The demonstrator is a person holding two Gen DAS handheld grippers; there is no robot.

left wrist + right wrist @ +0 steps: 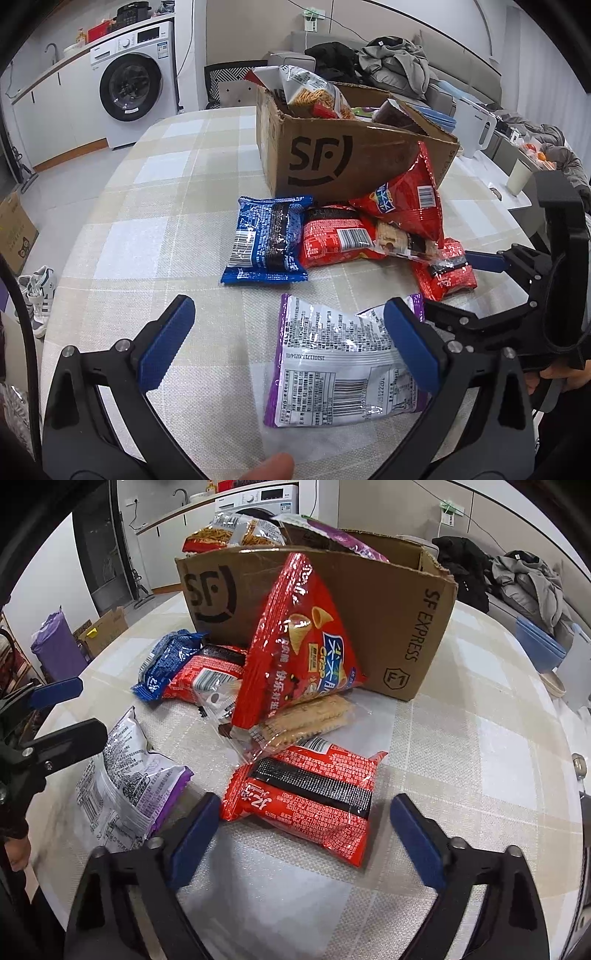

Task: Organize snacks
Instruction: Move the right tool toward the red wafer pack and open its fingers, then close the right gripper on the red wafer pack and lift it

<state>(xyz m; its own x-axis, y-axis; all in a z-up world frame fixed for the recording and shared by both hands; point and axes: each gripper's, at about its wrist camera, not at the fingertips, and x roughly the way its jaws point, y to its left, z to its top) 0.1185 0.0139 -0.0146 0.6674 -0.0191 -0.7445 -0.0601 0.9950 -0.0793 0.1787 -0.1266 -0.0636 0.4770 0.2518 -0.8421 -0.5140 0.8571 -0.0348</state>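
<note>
A brown SF cardboard box (332, 162) stands on the checked table and holds several snack bags. In front of it lie a blue packet (266, 240), a red packet (334, 240), a red cone-crisp bag (406, 203) leaning on the box, a clear biscuit pack (306, 716) and another red packet (306, 794). A purple and silver bag (343, 362) lies nearest. My left gripper (288, 343) is open, its right finger over this bag. My right gripper (306, 834) is open around the near red packet's front edge.
The table (155, 229) has a beige checked cloth. A white kettle (476, 129) and a cup (519, 177) stand at the far right. A washing machine (136, 81) and a sofa with clothes (399, 62) lie beyond. My right gripper also shows in the left wrist view (517, 266).
</note>
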